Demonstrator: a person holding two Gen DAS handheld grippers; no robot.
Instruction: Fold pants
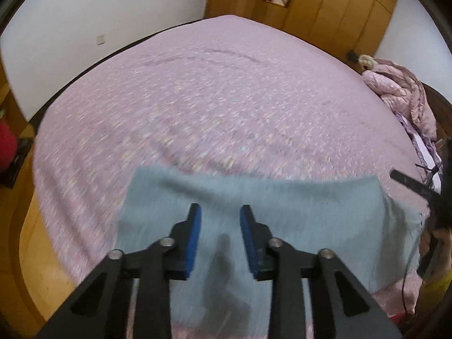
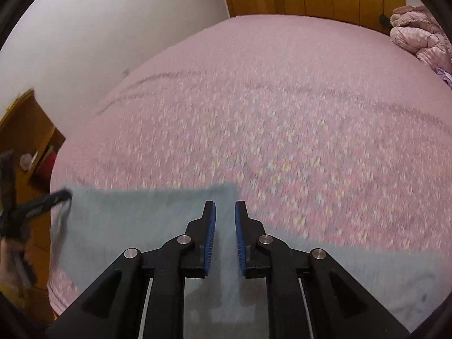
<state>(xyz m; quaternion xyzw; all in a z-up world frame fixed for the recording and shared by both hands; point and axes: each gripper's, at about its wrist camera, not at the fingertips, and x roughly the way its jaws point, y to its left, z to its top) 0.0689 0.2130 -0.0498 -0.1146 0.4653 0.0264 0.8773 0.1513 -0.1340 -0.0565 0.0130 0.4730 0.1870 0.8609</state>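
— Where are the pants (image 1: 254,212)?
— Flat on the bed (image 1: 226,99), long side running across, under both tongs. Left gripper (image 1: 220,212) over their middle, right gripper (image 2: 225,209) at their right edge.
— Holding?
— No, both parted, empty.

Left gripper (image 1: 220,212) jaws apart, empty, over blue-grey pants (image 1: 282,212) lying on pink bedspread (image 1: 226,107); frame blurred.
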